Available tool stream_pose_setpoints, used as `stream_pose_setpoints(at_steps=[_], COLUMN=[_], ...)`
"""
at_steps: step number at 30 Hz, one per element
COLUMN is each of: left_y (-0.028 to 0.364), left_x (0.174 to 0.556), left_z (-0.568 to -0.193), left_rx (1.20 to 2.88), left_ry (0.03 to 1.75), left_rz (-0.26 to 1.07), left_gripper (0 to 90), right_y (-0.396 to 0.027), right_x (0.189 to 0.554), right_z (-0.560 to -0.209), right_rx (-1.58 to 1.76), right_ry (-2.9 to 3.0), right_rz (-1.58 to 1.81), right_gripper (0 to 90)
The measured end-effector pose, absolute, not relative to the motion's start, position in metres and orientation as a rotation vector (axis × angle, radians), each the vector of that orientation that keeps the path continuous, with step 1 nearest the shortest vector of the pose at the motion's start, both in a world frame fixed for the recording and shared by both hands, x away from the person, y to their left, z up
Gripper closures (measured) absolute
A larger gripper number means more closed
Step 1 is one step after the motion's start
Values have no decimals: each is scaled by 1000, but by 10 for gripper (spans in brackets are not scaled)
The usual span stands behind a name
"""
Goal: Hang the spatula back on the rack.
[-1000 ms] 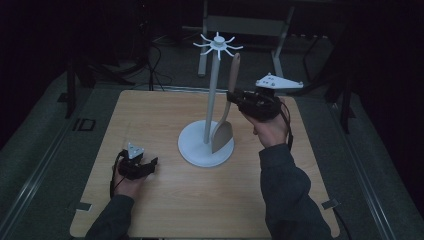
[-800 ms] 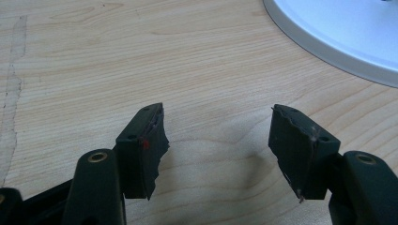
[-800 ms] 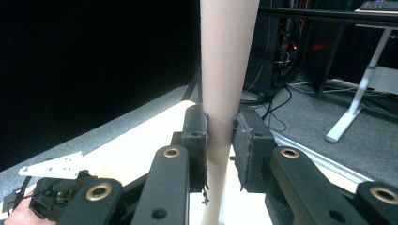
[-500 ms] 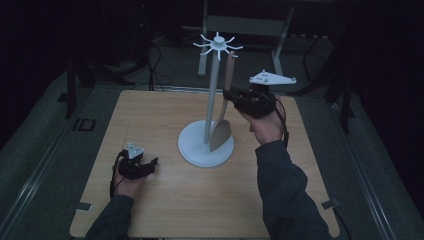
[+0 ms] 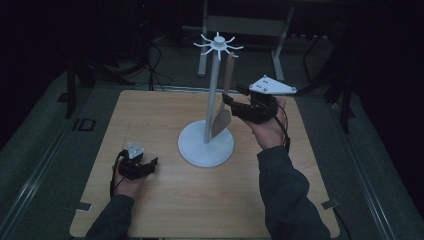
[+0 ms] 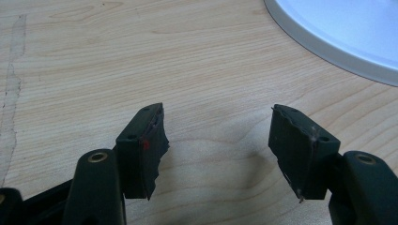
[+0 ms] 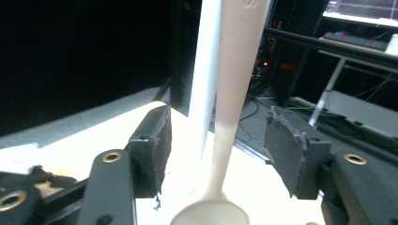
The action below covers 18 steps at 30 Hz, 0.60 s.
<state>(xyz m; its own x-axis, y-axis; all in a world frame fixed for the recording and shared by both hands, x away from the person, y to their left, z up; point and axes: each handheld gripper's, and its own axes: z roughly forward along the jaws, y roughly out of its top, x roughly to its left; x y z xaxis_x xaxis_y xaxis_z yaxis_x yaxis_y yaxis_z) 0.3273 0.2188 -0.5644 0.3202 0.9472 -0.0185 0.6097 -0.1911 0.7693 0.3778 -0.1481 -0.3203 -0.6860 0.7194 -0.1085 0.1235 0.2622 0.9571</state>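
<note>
While hanging from the stand [image 5: 214,95], spatula [image 7: 230,93] between right tool's [image 7: 218,154] just-opened jaws, untouched.

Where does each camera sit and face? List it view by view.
High view: above the person's side, looking forward and down on the table; both forearms, left gripper, right gripper.
Left gripper view: rides the left gripper, low over the table, facing the stand base; its open jaws show.
Right gripper view: rides the right gripper, facing the hanging wooden utensil; jaws have just been opening, handle between them.
All share the stand.
</note>
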Motion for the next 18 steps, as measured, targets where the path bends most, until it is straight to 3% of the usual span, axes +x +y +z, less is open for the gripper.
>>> stream_pose_setpoints(at_steps=[18], left_y=[218], left_x=[329], left_z=[-564], left_rx=[1902], left_ry=[1375], left_rz=[623], left_gripper=[370], right_y=[-180], right_x=[364], right_z=[-379], right_rx=[950], right_ry=[2019], right_rz=[1226], right_gripper=[381])
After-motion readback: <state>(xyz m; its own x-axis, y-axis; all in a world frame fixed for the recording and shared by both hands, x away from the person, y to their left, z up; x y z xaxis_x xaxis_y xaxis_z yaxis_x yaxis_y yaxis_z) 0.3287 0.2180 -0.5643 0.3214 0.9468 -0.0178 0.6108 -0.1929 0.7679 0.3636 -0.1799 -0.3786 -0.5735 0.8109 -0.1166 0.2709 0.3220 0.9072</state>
